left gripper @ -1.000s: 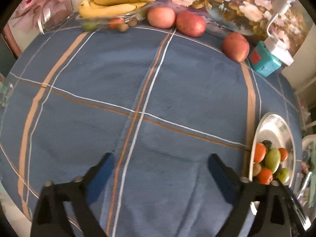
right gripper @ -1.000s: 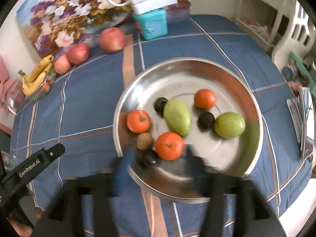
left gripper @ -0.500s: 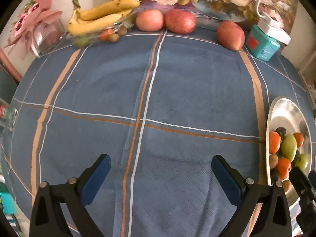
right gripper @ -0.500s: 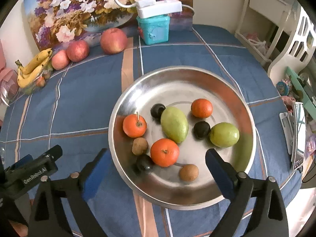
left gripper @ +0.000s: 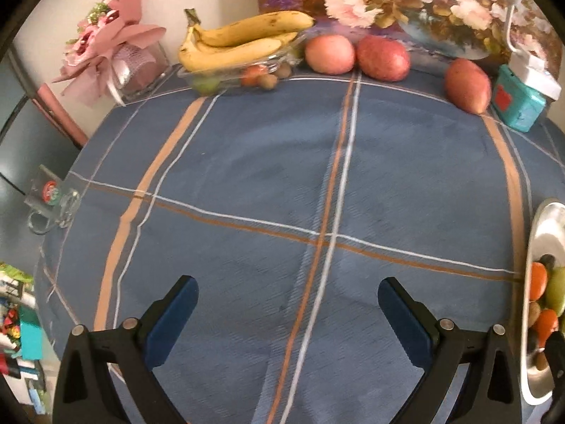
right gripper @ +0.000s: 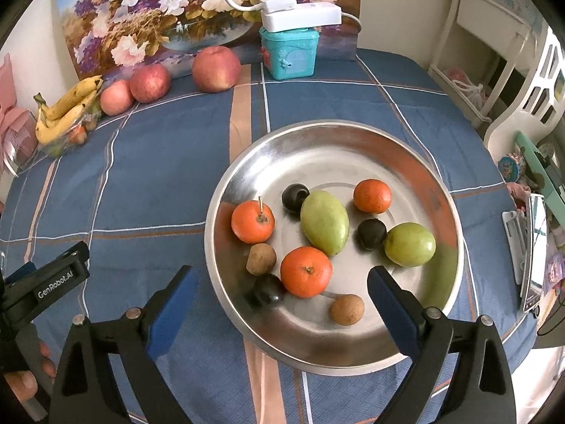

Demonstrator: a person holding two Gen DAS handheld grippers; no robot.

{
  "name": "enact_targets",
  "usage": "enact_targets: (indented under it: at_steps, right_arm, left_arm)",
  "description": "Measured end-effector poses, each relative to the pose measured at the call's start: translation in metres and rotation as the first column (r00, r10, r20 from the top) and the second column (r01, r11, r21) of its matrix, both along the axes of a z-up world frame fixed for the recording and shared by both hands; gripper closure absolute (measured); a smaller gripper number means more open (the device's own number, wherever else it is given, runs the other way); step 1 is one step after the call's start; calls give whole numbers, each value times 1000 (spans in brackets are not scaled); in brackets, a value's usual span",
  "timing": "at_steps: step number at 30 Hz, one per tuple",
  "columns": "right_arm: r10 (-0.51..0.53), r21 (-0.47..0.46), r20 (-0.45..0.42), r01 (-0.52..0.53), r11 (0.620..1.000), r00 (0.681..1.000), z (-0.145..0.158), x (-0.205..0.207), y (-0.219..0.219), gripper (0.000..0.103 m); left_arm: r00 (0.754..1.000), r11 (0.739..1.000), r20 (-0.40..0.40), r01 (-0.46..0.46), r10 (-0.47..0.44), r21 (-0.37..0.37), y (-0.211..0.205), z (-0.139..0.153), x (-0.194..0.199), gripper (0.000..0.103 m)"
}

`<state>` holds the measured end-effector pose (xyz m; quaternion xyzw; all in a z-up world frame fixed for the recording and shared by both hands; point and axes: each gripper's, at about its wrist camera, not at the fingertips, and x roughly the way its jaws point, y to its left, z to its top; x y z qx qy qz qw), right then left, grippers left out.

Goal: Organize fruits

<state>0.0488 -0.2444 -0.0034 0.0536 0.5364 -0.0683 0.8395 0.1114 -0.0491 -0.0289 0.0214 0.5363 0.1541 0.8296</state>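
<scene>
Left wrist view first: the left gripper [left gripper: 287,304] spreads its blue pads wide over bare blue plaid tablecloth [left gripper: 247,176], nothing between them. Well ahead of it, at the table's far edge, a bunch of yellow bananas [left gripper: 243,40] lies in a clear glass dish [left gripper: 233,76] with three red apples [left gripper: 383,58] just beyond to the right. Off to the claw's right, only the rim of the shiny round steel tray [left gripper: 543,226] shows.

Over to the right wrist view: the right gripper [right gripper: 280,284] has just been opening and now stands wide and empty above the near edge of the steel tray [right gripper: 317,134]. Just ahead of the pads sit an orange tangerine [right gripper: 306,271], a small brown kiwi-like fruit [right gripper: 348,309] and a dark plum [right gripper: 268,293]; a green mango [right gripper: 325,222] lies farther in.

My read: these small fruits are light, round and prone to rolling on slick metal. Soft skins bruise, so squeeze gently across the widest middle.
</scene>
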Motion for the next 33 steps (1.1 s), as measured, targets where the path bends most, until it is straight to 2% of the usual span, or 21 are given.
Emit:
enact_targets:
  at_steps: [8, 14, 21, 25, 28, 33]
  right_arm:
    - [7, -17, -20, -8, 1000, 1000, -5, -6, 7, 7]
    - [20, -40, -39, -22, 999, 999, -6, -16, 11, 7]
    - [14, -31, -43, -16, 999, 999, 2, -31, 7, 7]
    - [17, -25, -42, -18, 1000, 999, 7, -43, 10, 7]
    - [20, -33, -33, -22, 999, 999, 12, -49, 13, 7]
    - [31, -41, -5, -32, 999, 999, 22, -61, 20, 7]
  left_arm:
    - [993, 991, -95, -63, 74, 119, 11, -17, -15, 0]
    - [977, 994, -196, -65, 82, 91, 22, -33, -28, 0]
    - [967, 995, -246, -51, 70, 84, 31, -28, -45, 0]
    - [968, 998, -248, -29, 44, 63, 30, -21, -57, 0]
    - [967, 1000, -254, -13, 15, 9, 28, -17, -67, 0]
    - [982, 998, -185, 36, -45, -51, 20, 0, -80, 0]
